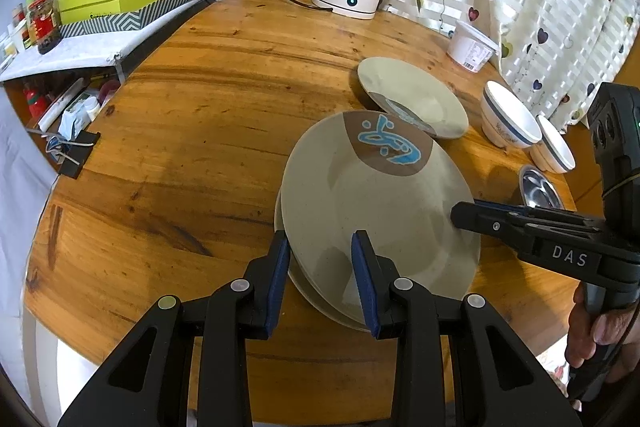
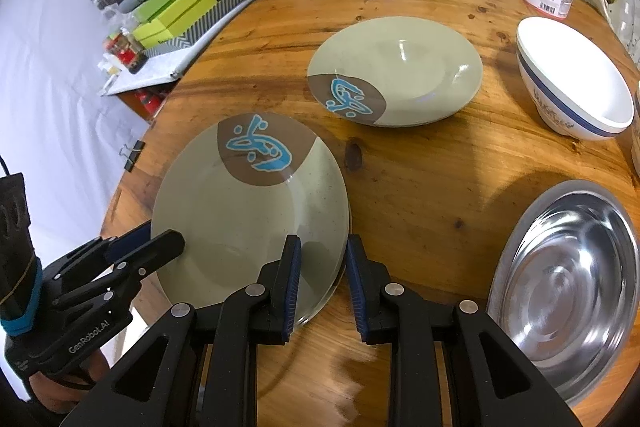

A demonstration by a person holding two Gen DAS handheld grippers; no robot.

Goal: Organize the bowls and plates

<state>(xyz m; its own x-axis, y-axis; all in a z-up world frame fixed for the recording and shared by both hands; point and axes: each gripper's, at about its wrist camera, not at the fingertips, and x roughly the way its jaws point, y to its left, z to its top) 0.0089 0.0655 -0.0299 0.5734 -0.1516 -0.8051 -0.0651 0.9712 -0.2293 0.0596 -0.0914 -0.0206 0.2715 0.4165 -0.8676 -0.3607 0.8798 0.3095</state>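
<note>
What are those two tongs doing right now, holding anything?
Left tongs: closed on the near rim of the top green plate.
Right tongs: closed on the same plate's opposite rim.

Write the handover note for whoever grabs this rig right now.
Left hand-held gripper: looks clamped on the top plate, near rim.
Right hand-held gripper: looks clamped on the same plate's right rim.
Top plate sits askew over the lower plate. The third plate lies alone farther back. White bowl, second white bowl and steel bowl stand at the right.
Done: two plates paired.
Left: settle top plate, add third plate, nest bowls.
</note>
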